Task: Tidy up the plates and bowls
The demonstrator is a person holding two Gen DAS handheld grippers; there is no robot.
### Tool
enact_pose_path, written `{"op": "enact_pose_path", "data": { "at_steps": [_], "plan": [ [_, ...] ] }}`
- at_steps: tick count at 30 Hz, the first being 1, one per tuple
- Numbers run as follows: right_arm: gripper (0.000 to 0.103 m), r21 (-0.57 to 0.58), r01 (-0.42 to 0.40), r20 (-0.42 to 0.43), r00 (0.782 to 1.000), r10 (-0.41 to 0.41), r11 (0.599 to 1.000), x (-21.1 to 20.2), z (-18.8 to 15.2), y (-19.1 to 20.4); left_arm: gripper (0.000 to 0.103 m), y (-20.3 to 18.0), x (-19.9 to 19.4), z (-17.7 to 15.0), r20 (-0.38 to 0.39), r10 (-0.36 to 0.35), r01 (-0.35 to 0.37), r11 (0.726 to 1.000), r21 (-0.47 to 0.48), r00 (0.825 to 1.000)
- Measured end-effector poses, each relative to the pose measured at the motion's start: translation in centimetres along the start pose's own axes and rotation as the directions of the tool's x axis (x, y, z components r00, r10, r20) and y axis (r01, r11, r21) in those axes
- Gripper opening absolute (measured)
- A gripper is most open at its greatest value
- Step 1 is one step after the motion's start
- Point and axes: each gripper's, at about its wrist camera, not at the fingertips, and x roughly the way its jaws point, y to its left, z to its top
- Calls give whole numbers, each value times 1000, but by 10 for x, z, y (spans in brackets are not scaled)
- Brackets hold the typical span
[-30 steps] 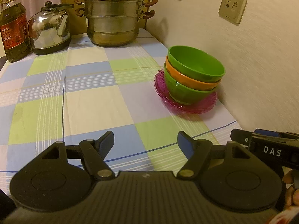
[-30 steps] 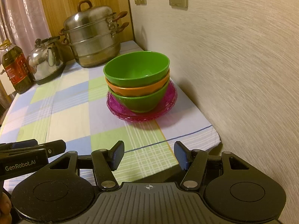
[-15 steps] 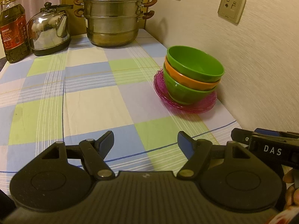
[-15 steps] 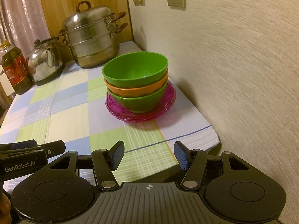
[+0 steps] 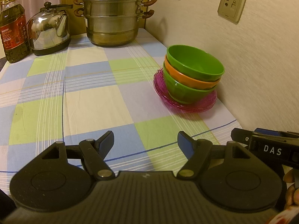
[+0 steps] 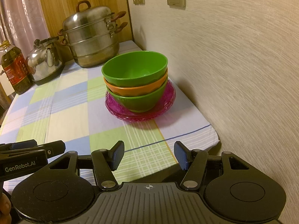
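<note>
Three bowls are nested near the wall: a green bowl on top, an orange bowl in the middle, a second green bowl at the bottom. They stand on stacked pink glass plates. My left gripper hovers open over the near edge of the checked tablecloth, well short of the stack. My right gripper is open too, with nothing between its fingers, at the table's near right corner.
At the back stand a steel steamer pot, a steel kettle and an oil bottle. A wall with sockets runs along the right. The checked tablecloth spreads left of the stack.
</note>
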Motion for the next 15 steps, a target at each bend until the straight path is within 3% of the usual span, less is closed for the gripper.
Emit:
{"op": "enact_pose_path", "data": {
  "at_steps": [15],
  "plan": [
    [59,0,0,1,1000,0,1000,-1,0,0,73,1,0,-2,-3,-5,5,1000,4,1000]
  ]
}}
